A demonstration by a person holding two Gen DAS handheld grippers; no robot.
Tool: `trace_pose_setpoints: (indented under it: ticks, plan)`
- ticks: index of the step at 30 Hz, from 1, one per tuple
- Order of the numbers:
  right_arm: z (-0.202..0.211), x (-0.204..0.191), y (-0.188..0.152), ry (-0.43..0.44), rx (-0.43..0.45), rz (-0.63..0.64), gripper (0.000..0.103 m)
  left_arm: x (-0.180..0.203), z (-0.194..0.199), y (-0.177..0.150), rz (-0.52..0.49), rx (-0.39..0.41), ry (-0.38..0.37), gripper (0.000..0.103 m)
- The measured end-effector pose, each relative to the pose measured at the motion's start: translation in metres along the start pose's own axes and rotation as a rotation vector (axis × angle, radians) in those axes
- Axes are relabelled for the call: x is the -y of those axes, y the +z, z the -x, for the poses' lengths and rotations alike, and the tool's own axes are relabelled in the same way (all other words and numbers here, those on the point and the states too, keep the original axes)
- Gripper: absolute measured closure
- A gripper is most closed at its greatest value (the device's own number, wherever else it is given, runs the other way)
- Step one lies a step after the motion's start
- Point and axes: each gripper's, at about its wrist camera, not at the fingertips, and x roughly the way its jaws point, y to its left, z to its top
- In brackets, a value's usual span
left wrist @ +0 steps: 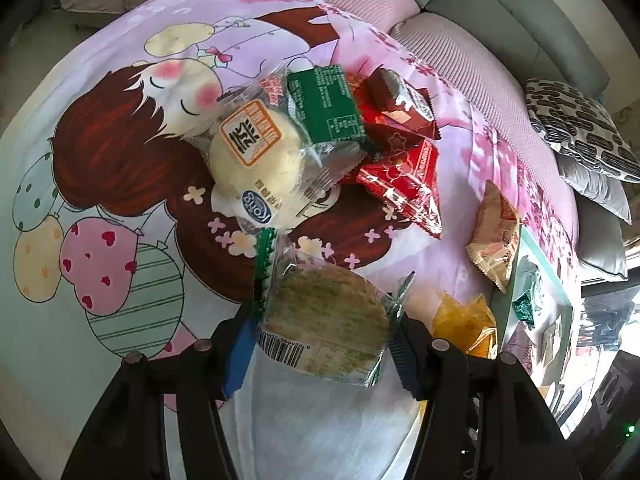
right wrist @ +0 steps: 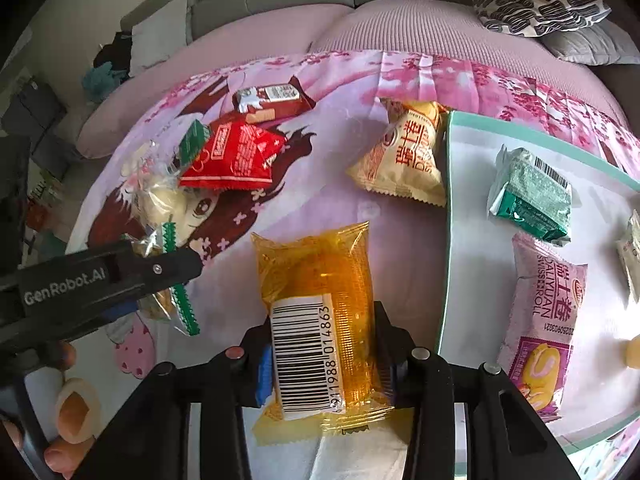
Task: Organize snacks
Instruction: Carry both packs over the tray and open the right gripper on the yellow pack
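snacks (right wrist: pixel 532 196) lie in the white tray (right wrist: pixel 472 240).

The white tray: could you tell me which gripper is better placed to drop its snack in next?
Probably the right gripper. It is shut on the orange packet right beside the white tray, while the left gripper, holding the round cake, sits farther from it.
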Motion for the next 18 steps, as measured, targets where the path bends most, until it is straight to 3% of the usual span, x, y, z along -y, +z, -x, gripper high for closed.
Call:
trace_pose_setpoints:
  ticks: [7,18]
  plan:
    - [0.026,0.005,0.004,0.062,0.073,-0.038,0.060,0.007,0.009,0.001,-0.037,0.037,-0.025,0.041]
    - [0.070,0.069,0.012,-0.007,0.187,-0.203,0.060,0.034,0.018,-0.002,-0.124,0.112,-0.058,0.041]
